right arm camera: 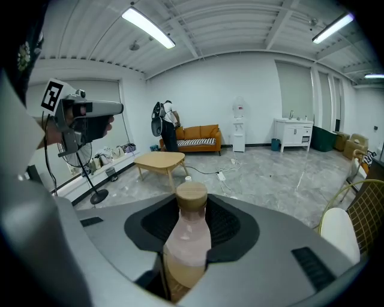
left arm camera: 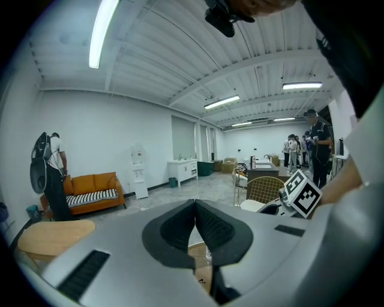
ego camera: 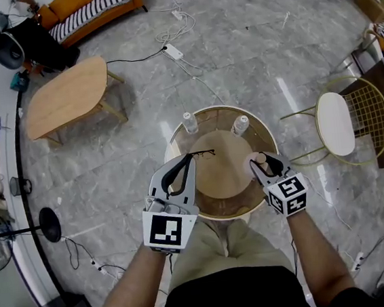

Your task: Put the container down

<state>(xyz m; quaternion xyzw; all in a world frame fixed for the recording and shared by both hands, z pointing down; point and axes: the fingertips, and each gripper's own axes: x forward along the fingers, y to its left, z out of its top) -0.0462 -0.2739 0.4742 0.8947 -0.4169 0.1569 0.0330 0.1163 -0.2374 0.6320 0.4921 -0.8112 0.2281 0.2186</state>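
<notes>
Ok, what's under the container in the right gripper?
The round table: the container, clamped by the right gripper, hangs over its edge. Its base is hidden, so contact can't be judged.

Grey left claw [ego camera: 190,158], right claw [ego camera: 256,164]: black pads [left arm camera: 179,231], black-white marker cubes [ego camera: 166,231]; black shirt [ego camera: 243,298], khaki shorts [ego camera: 222,250].

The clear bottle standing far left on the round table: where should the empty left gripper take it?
Probably round the mid-body of the clear bottle, coming level from the near side: it stands upright, tapering to a small cap, apart from the other bottle. The left gripper is shut and must open first.
</notes>
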